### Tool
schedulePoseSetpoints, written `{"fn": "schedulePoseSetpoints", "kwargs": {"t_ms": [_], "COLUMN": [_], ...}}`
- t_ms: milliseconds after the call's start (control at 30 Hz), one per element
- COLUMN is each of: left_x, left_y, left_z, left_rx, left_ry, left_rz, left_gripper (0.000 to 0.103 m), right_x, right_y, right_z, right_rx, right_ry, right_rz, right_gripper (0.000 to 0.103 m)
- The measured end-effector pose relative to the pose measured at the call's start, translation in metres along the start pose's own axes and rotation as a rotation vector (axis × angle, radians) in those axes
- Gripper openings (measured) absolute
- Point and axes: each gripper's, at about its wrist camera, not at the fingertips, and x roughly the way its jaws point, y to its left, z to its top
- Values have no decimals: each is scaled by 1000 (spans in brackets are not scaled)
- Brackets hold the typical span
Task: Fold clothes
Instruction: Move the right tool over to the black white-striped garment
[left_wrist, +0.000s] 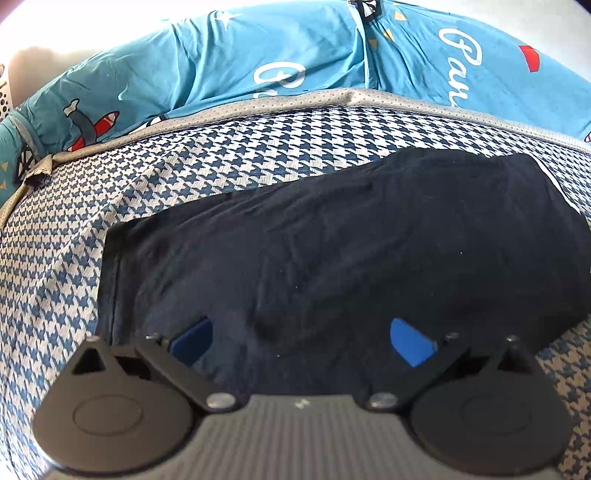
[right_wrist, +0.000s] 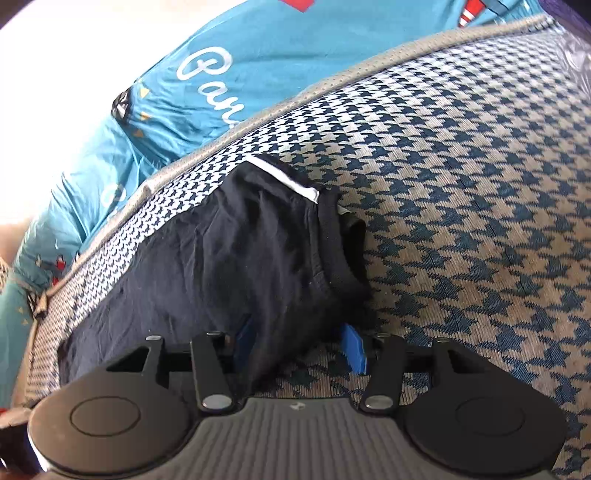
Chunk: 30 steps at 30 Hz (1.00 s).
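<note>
A black garment (left_wrist: 332, 240) lies flat on a blue-and-white houndstooth bedspread (left_wrist: 55, 277). My left gripper (left_wrist: 301, 341) hovers over its near edge, open wide, its blue pads (left_wrist: 412, 343) far apart with only flat cloth beneath. In the right wrist view the garment (right_wrist: 221, 251) ends in a bunched fold with a ribbed collar (right_wrist: 332, 240) and a white strip (right_wrist: 284, 177). My right gripper (right_wrist: 300, 347) straddles that fold, half open. The cloth lies between the blue pads (right_wrist: 354, 349), and bedspread shows in a gap beside the right one.
A turquoise printed duvet (left_wrist: 258, 44) (right_wrist: 240, 44) is heaped along the far side, behind a grey dotted trim (left_wrist: 295, 99). Bare houndstooth bedspread (right_wrist: 480, 184) stretches to the right of the garment.
</note>
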Motion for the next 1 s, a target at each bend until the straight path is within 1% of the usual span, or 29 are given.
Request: {"fn": "schedulePoseSetpoints", "kwargs": {"t_ms": [67,133,267,500,733,967,1000], "left_x": [0,1,2,2,4,5,5], "left_y": [1,2,2,-2,4,7,7], "left_z": [0,0,1,0,0,-1,-1], "left_rx": [-3,-8,-16,2,-12,-18,-17], "left_ry": [1,2,5,4,7,7,7], "left_rz": [3,1,1,4,15,21,24], "left_gripper": [103,103,103,103,103,103,103], "right_x": [-1,-4,-7,0,13,25,28], "right_y": [-10,-19,-32,-23,-23,-17,-16], "right_z": [3,6,9,10,12,18,18], "right_rx": [79,143,211,201,232,193,182], "right_ry": [-3,-12,-29,-57,-100,-135,-140], "right_rz": [30,42,49,38,80,95,94], "right_gripper": [50,50,50,50,52,51,50]}}
